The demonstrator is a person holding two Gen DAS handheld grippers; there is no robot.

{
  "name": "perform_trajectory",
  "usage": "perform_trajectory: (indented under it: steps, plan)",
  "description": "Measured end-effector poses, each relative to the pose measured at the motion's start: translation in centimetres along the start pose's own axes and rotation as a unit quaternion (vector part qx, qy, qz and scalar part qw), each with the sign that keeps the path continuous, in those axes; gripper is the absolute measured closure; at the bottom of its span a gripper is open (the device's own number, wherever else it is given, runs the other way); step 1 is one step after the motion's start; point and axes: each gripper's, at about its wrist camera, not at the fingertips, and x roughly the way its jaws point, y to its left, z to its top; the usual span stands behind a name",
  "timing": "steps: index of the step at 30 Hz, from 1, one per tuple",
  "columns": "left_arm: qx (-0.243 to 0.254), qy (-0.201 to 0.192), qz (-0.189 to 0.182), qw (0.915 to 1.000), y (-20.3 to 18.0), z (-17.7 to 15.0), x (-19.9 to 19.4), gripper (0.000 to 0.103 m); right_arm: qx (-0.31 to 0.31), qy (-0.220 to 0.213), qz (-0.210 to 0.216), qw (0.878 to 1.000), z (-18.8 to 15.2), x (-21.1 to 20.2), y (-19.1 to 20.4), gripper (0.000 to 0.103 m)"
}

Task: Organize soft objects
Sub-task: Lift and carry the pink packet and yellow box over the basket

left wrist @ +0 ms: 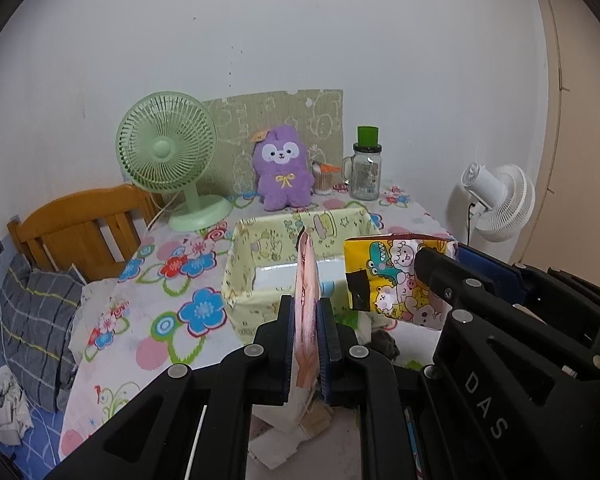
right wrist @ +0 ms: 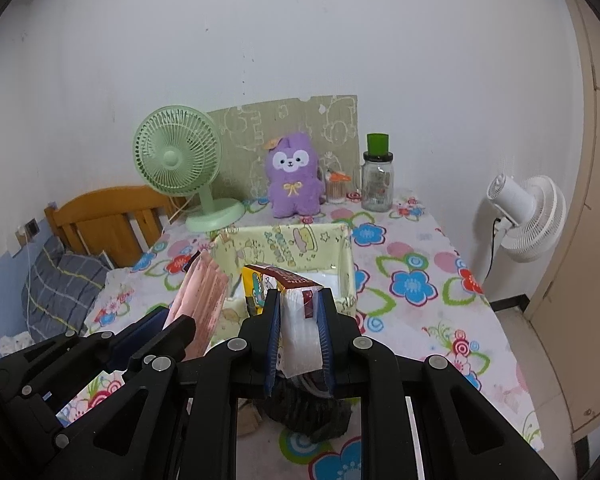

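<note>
Left gripper (left wrist: pixel 305 312) jaws clamp the pink pack (left wrist: pixel 306 304); right gripper (right wrist: pixel 299 322) jaws clamp the cartoon tissue pack (right wrist: pixel 296 304). Both are raised above the counter (right wrist: pixel 412 248), the yellow fabric bin (right wrist: pixel 284 240) at 12 o'clock.

— What blocks you at the back of the table?
— The green fan (right wrist: pixel 179 159), the purple plush (right wrist: pixel 295 174) and the glass jar (right wrist: pixel 377 184) line the wall.
— And nearer?
— The yellow fabric bin (right wrist: pixel 342 256) sits mid-table; the floral tablecloth (right wrist: pixel 420 280) to its right lies bare for your pass.
</note>
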Motion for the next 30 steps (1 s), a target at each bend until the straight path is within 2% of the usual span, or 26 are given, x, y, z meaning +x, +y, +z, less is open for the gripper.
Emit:
perform_trajectory:
  steps: [10, 30]
  plan:
    - [0.001, -0.006, 0.004, 1.0000, 0.5, 1.8, 0.9, 0.095, 0.000, -0.001, 0.000, 1.000, 1.9, 1.2, 0.1, 0.082]
    - [-0.003, -0.009, 0.005, 0.9999, 1.7, 4.8, 5.2, 0.095, 0.001, 0.001, -0.011, 1.000, 4.9, 5.8, 0.1, 0.082]
